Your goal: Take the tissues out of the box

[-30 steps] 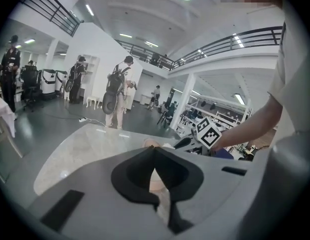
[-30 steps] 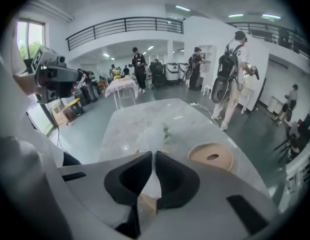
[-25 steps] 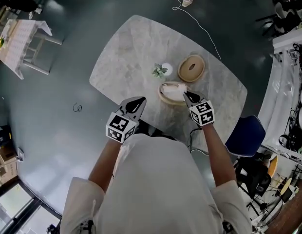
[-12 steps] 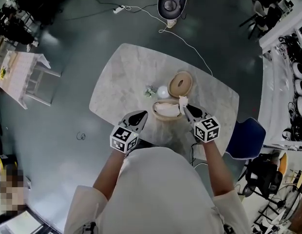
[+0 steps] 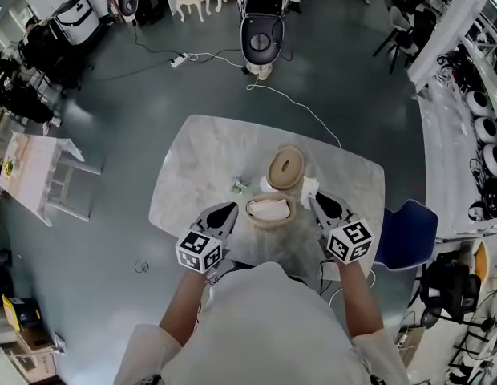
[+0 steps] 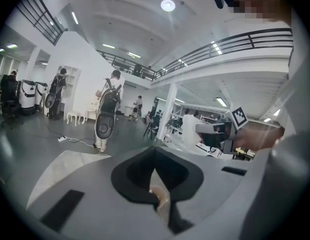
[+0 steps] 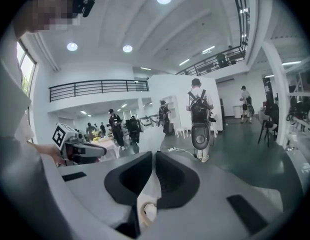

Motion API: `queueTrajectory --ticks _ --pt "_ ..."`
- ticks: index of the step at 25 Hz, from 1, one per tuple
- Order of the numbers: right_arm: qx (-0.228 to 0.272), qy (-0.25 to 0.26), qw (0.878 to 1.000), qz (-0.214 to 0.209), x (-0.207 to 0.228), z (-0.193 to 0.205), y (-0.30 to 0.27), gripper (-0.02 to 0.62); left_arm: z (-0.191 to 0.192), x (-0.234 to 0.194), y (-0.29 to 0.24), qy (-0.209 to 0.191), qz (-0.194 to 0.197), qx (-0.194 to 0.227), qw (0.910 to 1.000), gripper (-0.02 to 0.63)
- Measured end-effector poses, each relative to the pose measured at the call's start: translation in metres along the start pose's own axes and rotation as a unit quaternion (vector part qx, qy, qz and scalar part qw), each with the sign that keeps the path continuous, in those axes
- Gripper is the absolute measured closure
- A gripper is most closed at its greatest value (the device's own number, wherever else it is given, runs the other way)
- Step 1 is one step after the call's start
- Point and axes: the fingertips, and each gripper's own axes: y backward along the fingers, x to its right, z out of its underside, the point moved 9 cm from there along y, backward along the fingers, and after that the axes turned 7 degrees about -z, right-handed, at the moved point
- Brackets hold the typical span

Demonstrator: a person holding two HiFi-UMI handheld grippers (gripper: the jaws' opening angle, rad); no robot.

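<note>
The right gripper (image 5: 316,200) is clenched on a white tissue (image 5: 310,188), held just beside the round box (image 5: 269,223), apparently to draw it free; the lid (image 5: 286,168) lies aside on the table (image 5: 192,175), exposing more tissues inside; the left gripper (image 5: 230,208), closed and empty, hovers near the box.

No word, number or brand name can be read on anything here. The only printed signs are black-and-white square code patterns without letters or digits. In the head view one is on the white marker cube (image 5: 200,251) of the left gripper (image 5: 231,207), at about seven o'clock from the picture's middle. Another is on the white marker cube (image 5: 349,241) of the right gripper (image 5: 313,198), at about four o'clock. Each gripper view also shows one such patterned face on the other gripper's cube. Any print on the distant equipment is too small to make out.
</note>
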Motion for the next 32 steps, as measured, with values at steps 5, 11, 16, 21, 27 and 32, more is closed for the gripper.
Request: queueTrajectory --ticks 5,11,16,21,27,32 --pt "0.038 0.004 0.999 0.022 -0.001 -0.013 0.029 0.551 -0.017 0.006 0.004 -0.002 0.0 0.024 0.9997 0.598" --pt "0.064 0.01 0.997 0.044 -0.003 -0.02 0.044 0.551 -0.033 0.006 0.011 -0.014 -0.001 0.046 0.9988 0.598" --pt "0.073 0.021 0.996 0.055 -0.004 -0.026 0.054 0.551 -0.039 0.011 0.016 -0.017 -0.002 0.056 0.9983 0.598" --pt "0.082 0.03 0.995 0.057 -0.007 -0.03 0.06 0.551 -0.042 0.014 0.019 -0.021 -0.001 0.061 0.9979 0.598" --pt "0.081 0.027 0.994 0.061 -0.004 -0.03 0.058 0.551 -0.046 0.013 0.022 -0.022 -0.004 0.065 0.9976 0.598" --pt "0.083 0.03 0.994 0.059 -0.004 -0.035 0.057 0.551 -0.048 0.011 0.023 -0.019 -0.007 0.065 0.9977 0.598"
